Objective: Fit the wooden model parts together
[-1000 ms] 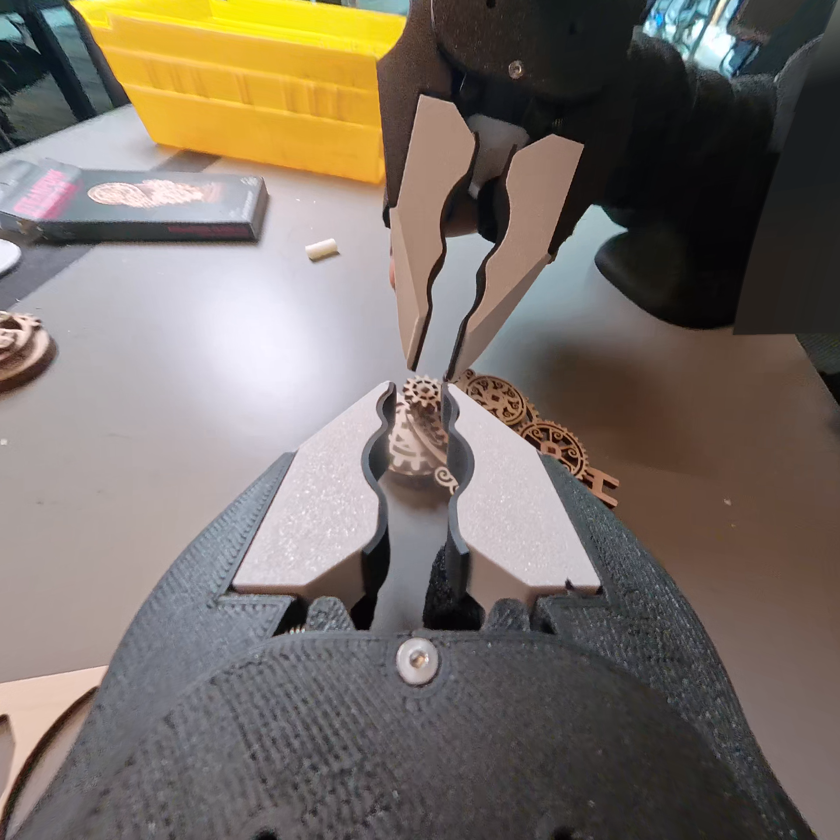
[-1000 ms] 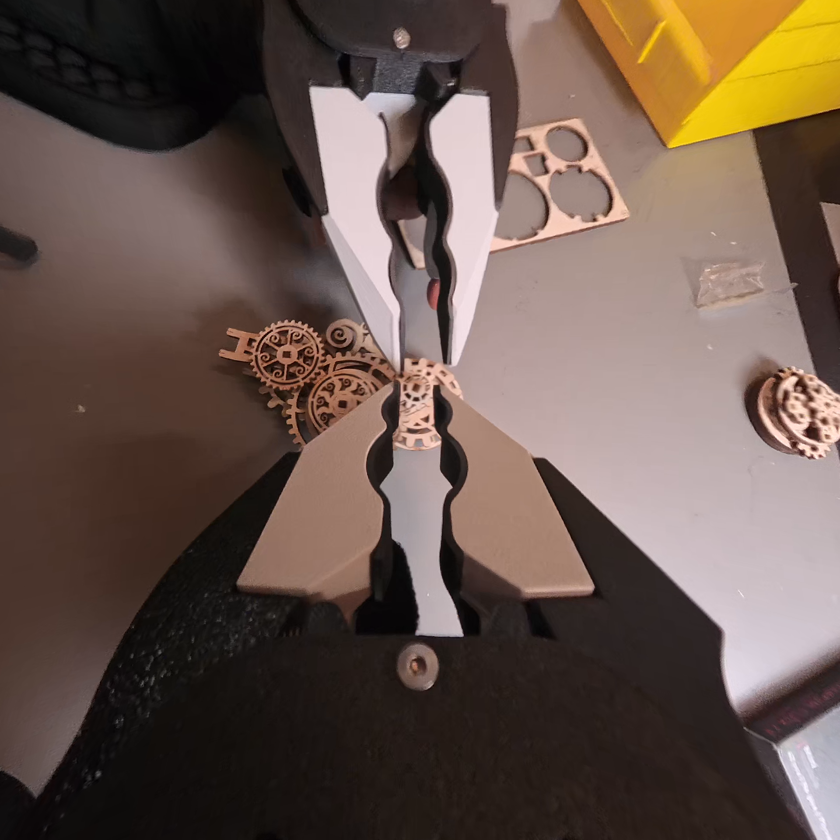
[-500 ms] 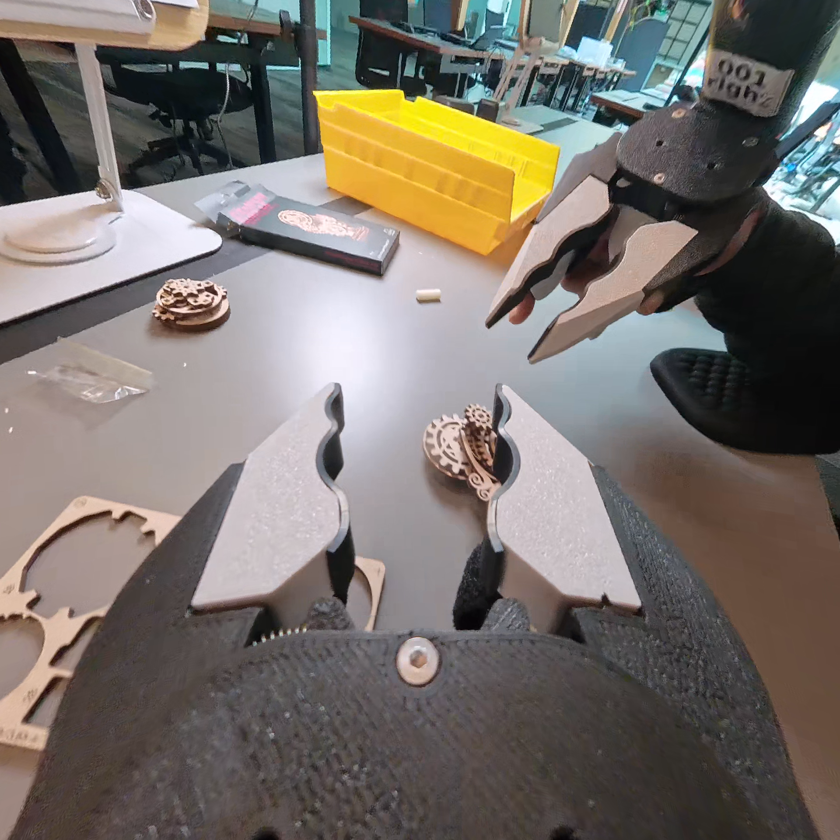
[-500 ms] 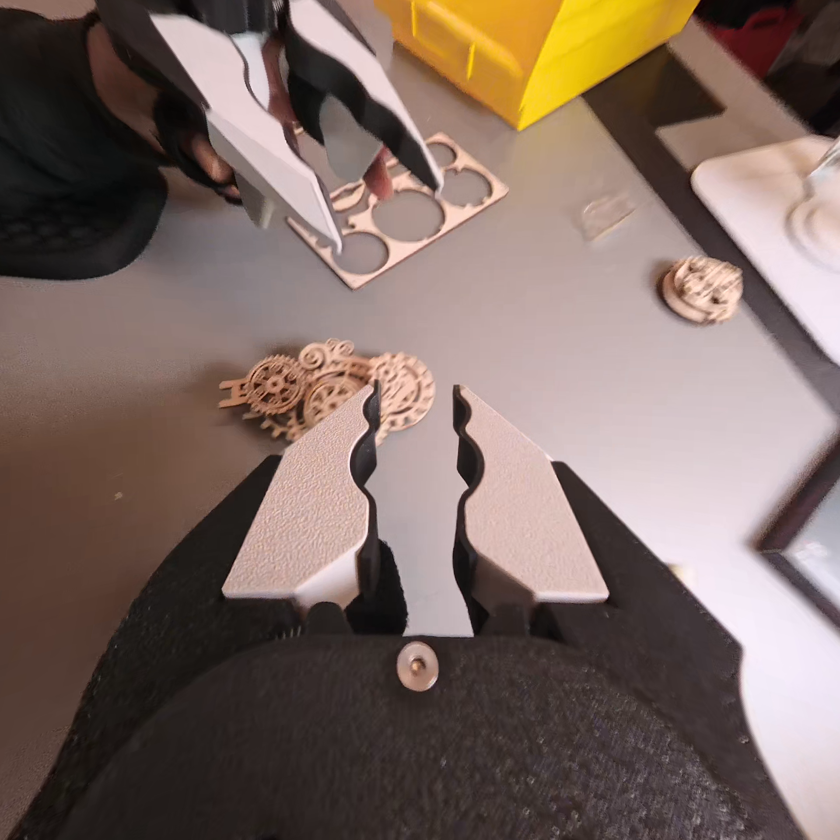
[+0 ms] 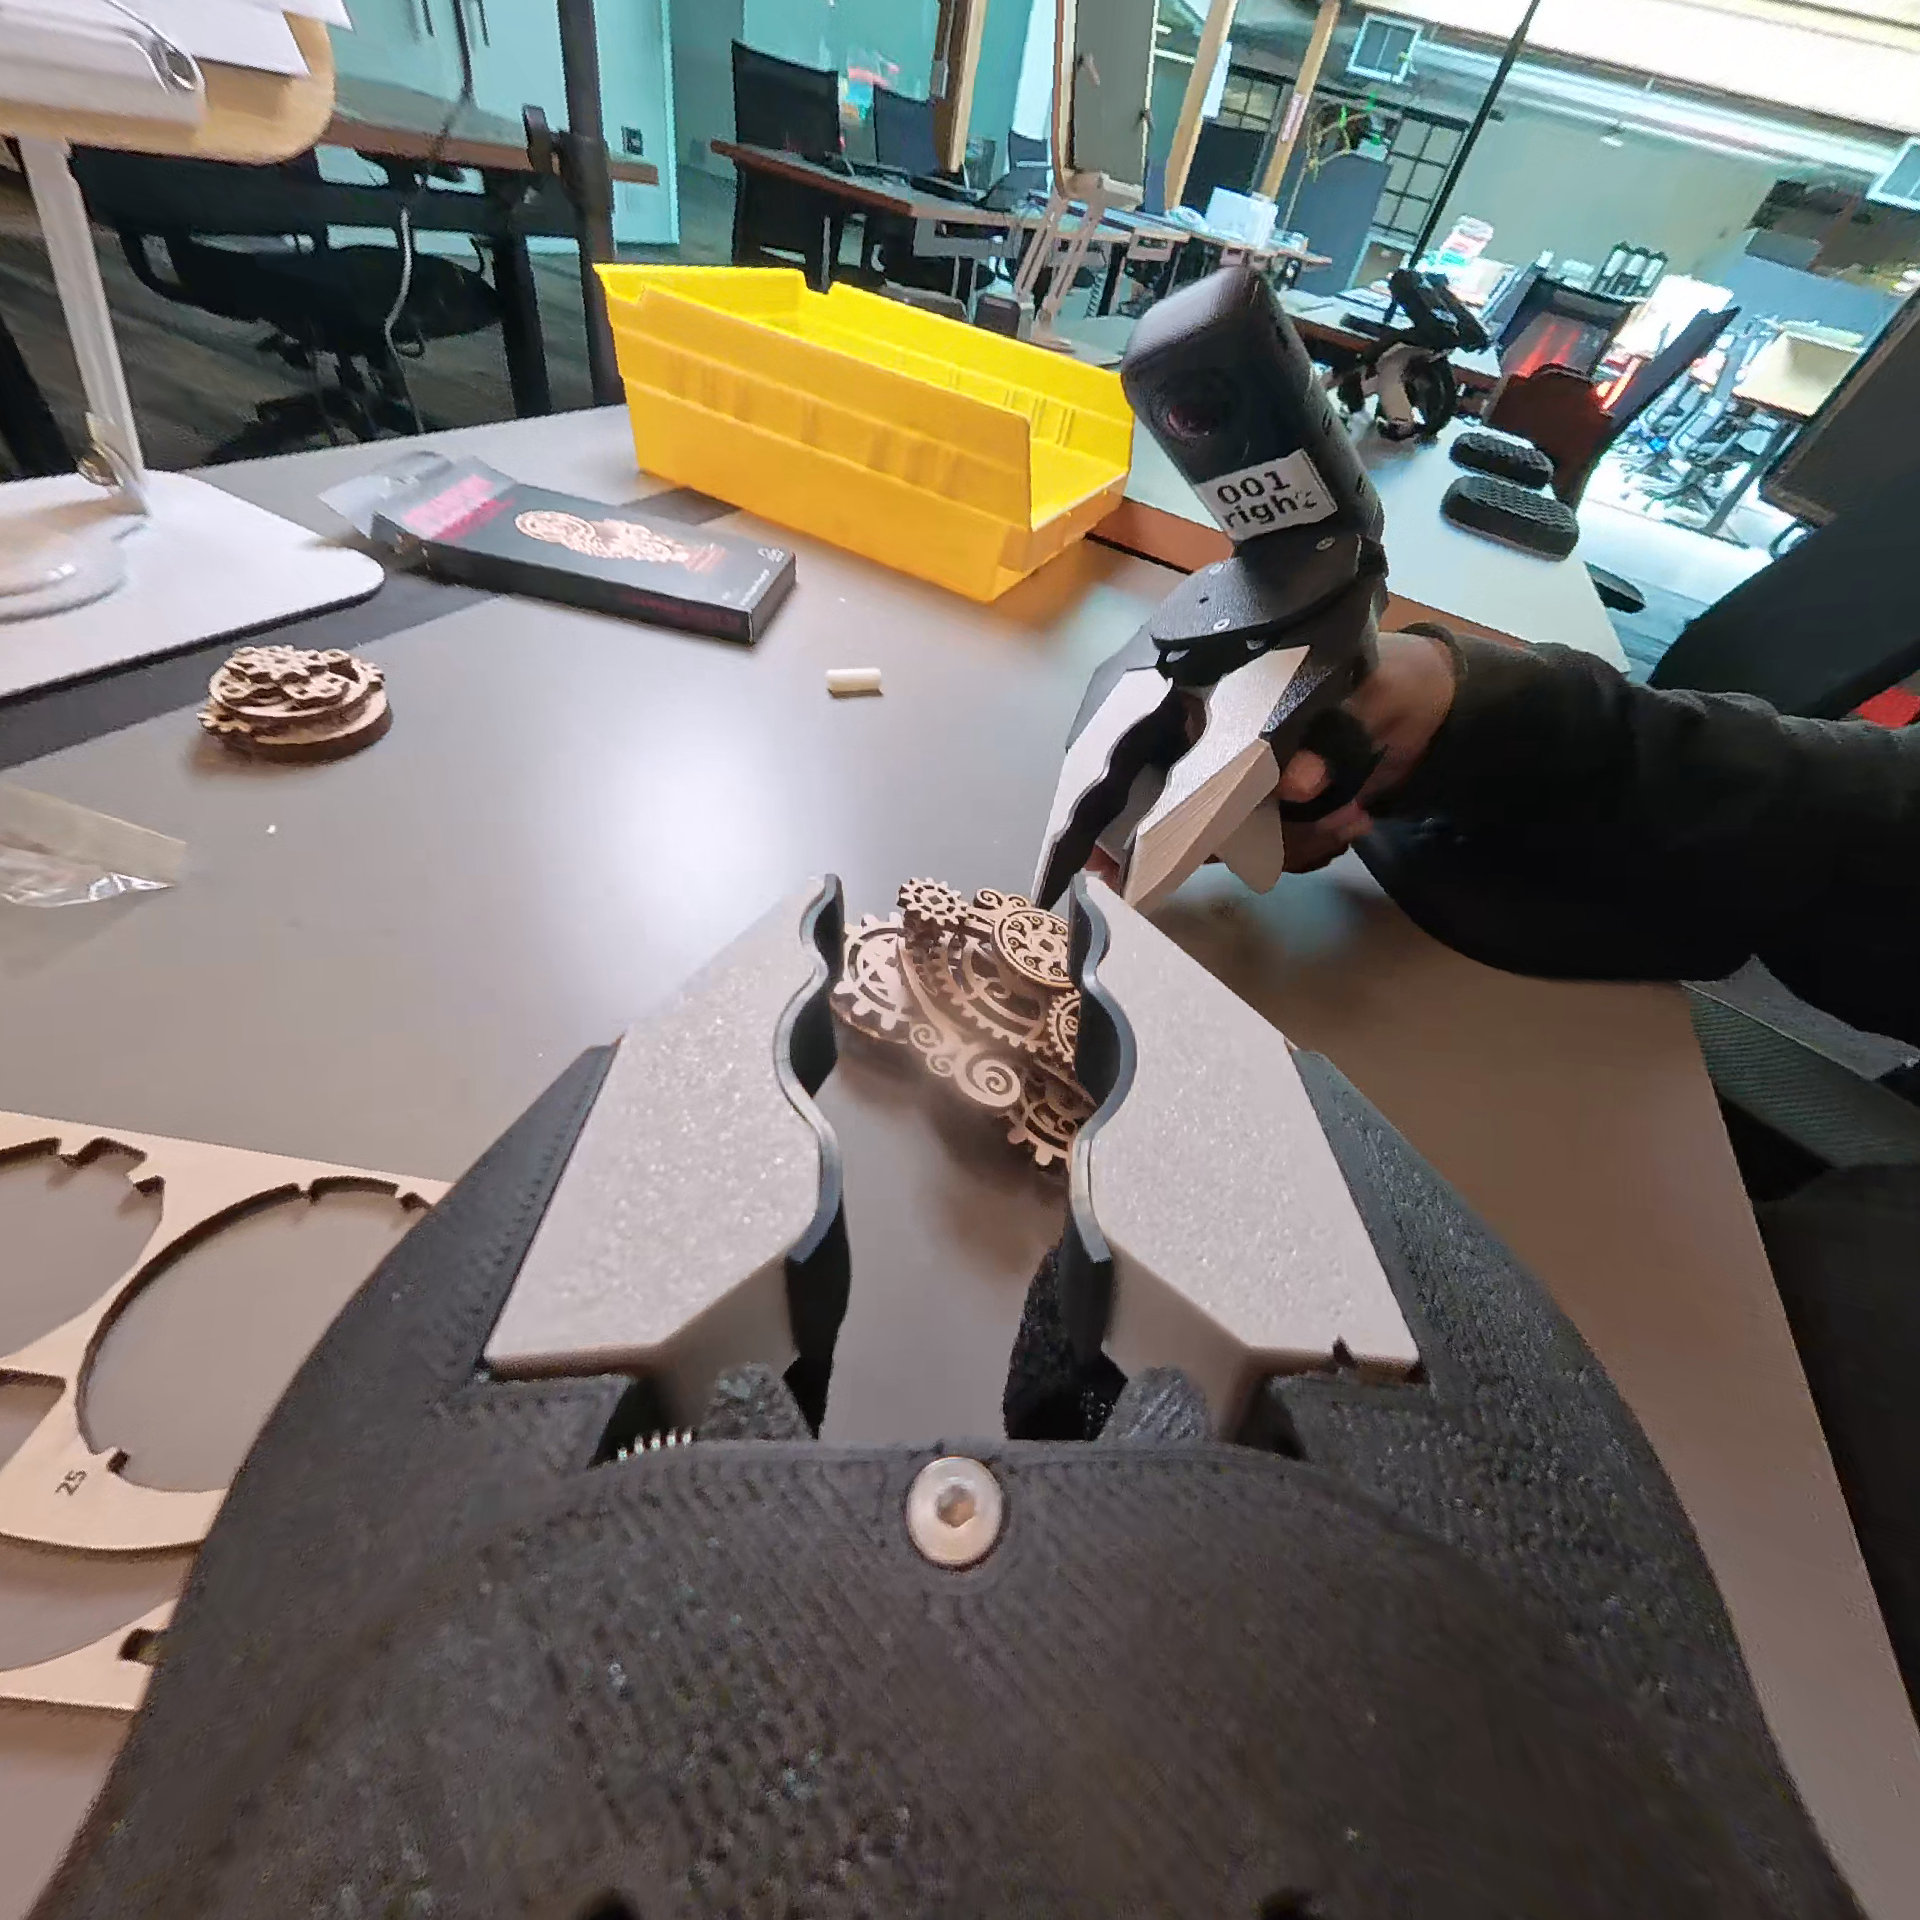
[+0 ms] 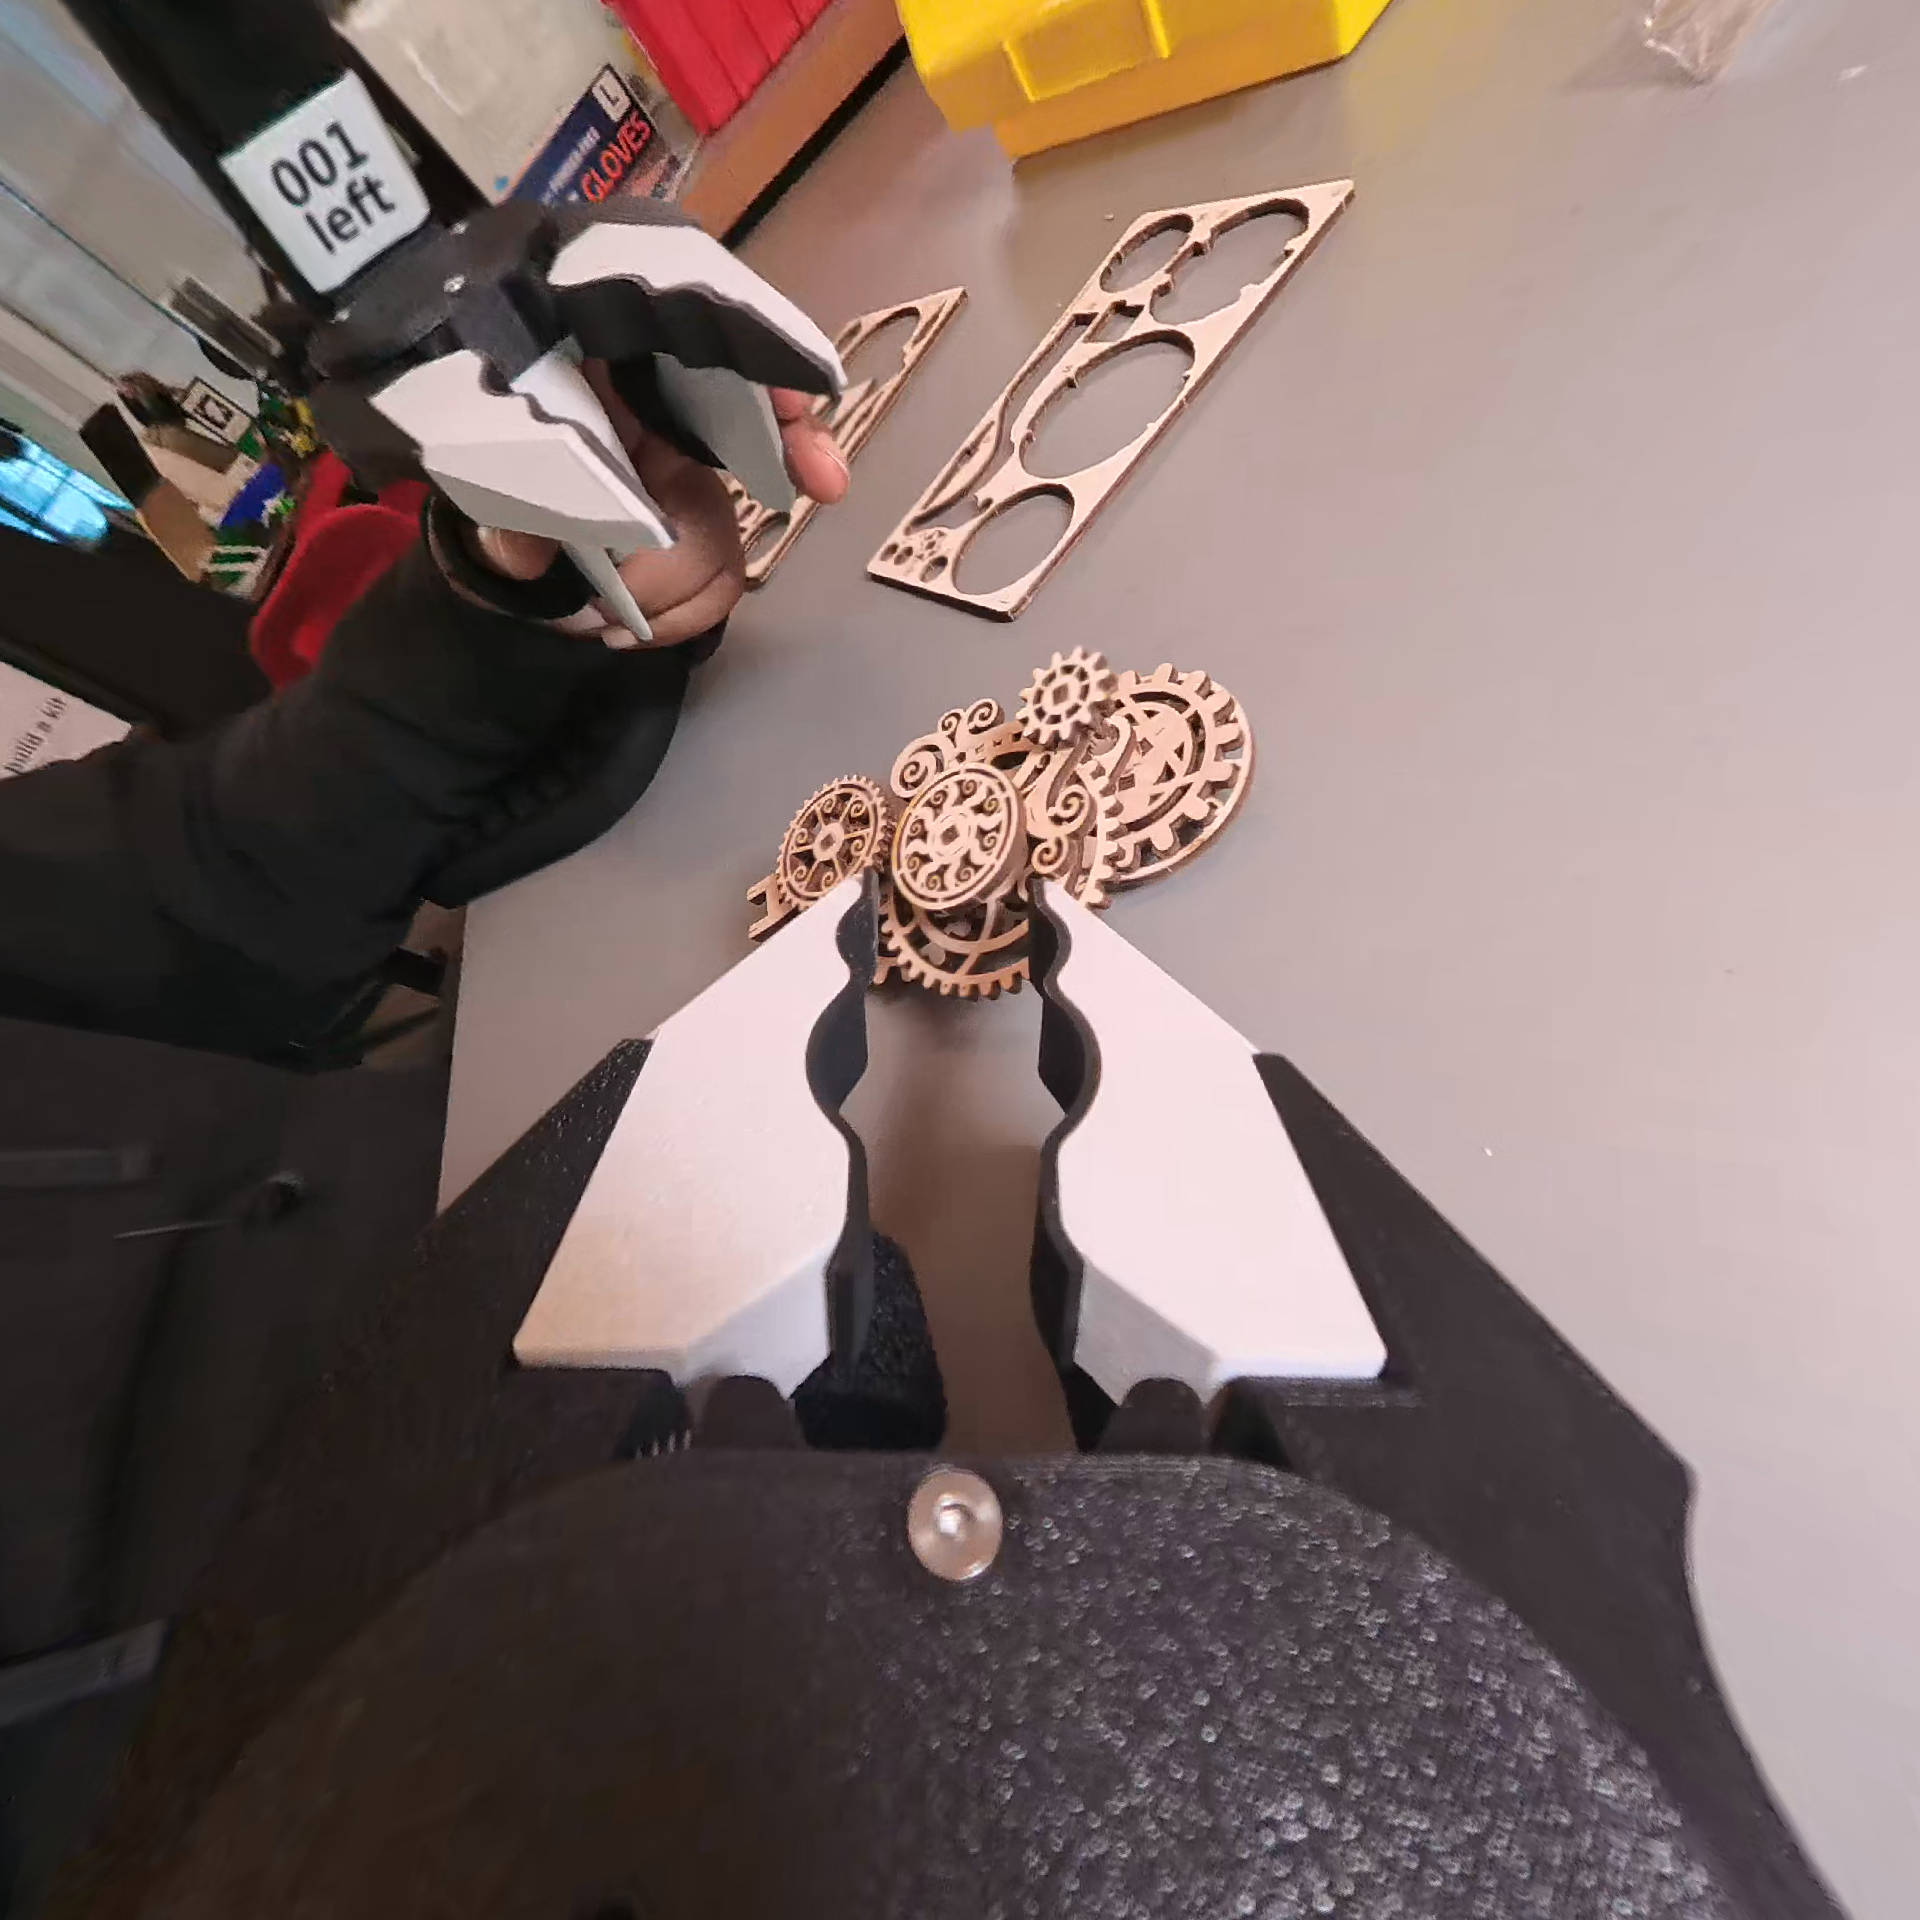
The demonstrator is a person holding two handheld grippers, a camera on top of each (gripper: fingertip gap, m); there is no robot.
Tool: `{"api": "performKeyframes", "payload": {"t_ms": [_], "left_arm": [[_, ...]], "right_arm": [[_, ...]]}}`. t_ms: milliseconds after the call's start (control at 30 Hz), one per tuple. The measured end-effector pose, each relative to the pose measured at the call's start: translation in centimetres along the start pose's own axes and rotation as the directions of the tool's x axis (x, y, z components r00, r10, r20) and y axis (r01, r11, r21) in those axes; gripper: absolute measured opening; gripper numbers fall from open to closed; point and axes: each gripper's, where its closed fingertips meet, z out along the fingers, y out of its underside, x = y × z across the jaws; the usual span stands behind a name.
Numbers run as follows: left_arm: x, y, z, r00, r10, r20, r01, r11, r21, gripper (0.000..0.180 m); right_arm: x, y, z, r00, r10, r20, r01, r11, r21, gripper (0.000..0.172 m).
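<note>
Wooden gear model (image 6: 997, 831) lies assembled on table (image 6: 1558, 727); both tongs (image 5: 951, 925) (image 6: 951, 914) released, empty; fitting apparently nearly done.

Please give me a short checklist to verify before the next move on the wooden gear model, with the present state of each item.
1. Gear model lies flat on the table: ok.
2. Left gripper open, nothing held: ok.
3. Right gripper open, nothing held: ok.
4. Small gear seated on the model: cannot tell.
5. Grippers clear of each other: ok; in the right wrist view the left one hangs well off to the side.
6. Next part to fit chosen: not ok; no loose part lies near the model, only empty sheets.
</note>
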Motion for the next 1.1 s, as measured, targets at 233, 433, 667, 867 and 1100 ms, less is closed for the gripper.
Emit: {"api": "performKeyframes", "payload": {"t_ms": [233, 433, 667, 867, 1100], "left_arm": [[-0.8, -0.2, 0.0, 0.999, -0.005, 0.039, 0.003, 0.999, 0.055, 0.039], [-1.6, 0.0, -0.2, 0.997, -0.013, 0.073, 0.007, 0.997, 0.077, 0.035], [-2.8, -0.1, 0.7, 0.992, 0.009, 0.125, -0.020, 0.997, 0.081, 0.032], [-7.0, -1.7, 3.0, 0.977, 0.055, 0.208, -0.073, 0.994, 0.080, 0.032], [-13.8, -8.4, 3.0, 0.880, 0.107, 0.462, -0.236, 0.944, 0.231, 0.027]], "right_arm": [[-0.4, 0.6, 0.9, 0.997, 0.073, 0.031, -0.073, 0.997, -0.018, 0.007], [0.4, -0.5, 0.1, 1.000, 0.020, 0.001, -0.020, 0.999, 0.046, 0.004], [4.1, -1.4, -1.7, 0.998, 0.005, -0.068, -0.002, 0.999, 0.042, 0.003], [8.5, -3.9, -2.6, 0.995, -0.037, -0.091, 0.036, 0.999, -0.010, 0.002], [9.6, -8.7, -4.2, 0.932, -0.228, -0.281, 0.298, 0.924, 0.239, 0.020]]}}
